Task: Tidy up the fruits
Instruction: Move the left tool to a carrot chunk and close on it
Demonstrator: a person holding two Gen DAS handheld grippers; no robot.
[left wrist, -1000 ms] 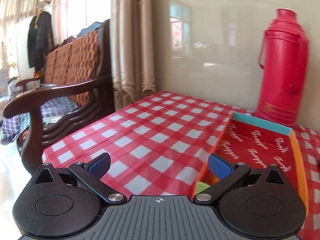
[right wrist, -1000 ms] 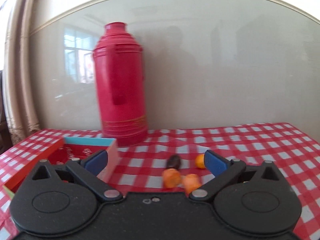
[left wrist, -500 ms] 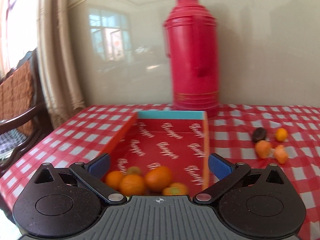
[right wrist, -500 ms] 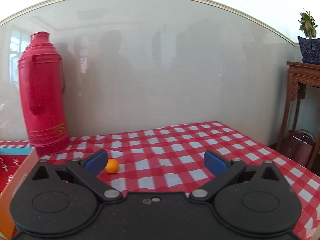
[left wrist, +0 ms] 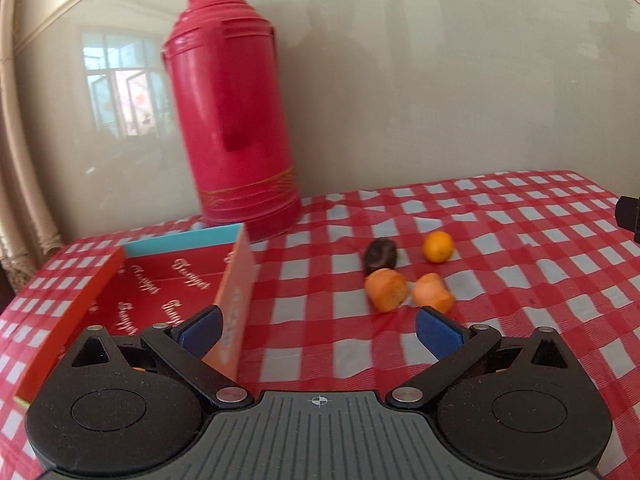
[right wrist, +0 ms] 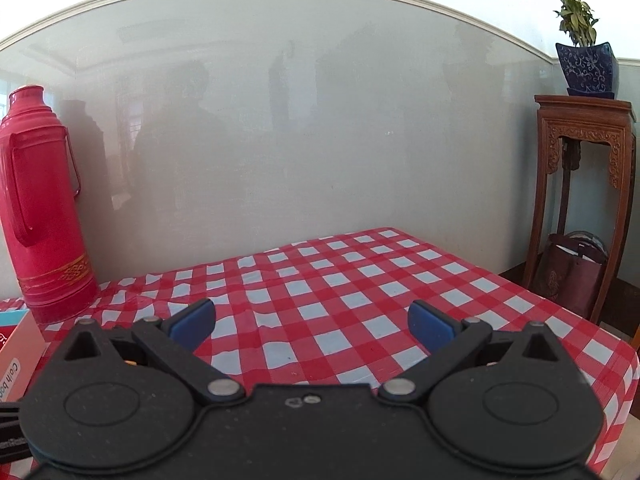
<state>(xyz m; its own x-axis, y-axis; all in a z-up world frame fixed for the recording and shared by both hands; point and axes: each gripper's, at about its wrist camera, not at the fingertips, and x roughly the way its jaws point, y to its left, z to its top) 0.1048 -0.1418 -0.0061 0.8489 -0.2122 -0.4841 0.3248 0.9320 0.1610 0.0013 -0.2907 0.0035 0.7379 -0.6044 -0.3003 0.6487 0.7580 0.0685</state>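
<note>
In the left wrist view, a small orange fruit (left wrist: 438, 246), a dark round fruit (left wrist: 380, 255) and two orange cut pieces (left wrist: 386, 289) (left wrist: 433, 297) lie on the red checked tablecloth (left wrist: 520, 264). A red open box (left wrist: 168, 280) lies to their left. My left gripper (left wrist: 318, 330) is open and empty, just short of the cut pieces. My right gripper (right wrist: 311, 324) is open and empty over bare tablecloth (right wrist: 340, 280); no fruit shows in its view. The box corner (right wrist: 18, 340) shows at its far left.
A tall red thermos (left wrist: 234, 112) stands by the wall behind the box, and also shows in the right wrist view (right wrist: 40, 204). A wooden stand (right wrist: 580, 200) with a potted plant (right wrist: 586, 60) is beyond the table's right edge. A dark object (left wrist: 630, 216) sits at the right border.
Both views have swung right. The left view went from the chair and box to the loose fruits. The right view lost sight of the fruits and now faces the table's right end.
</note>
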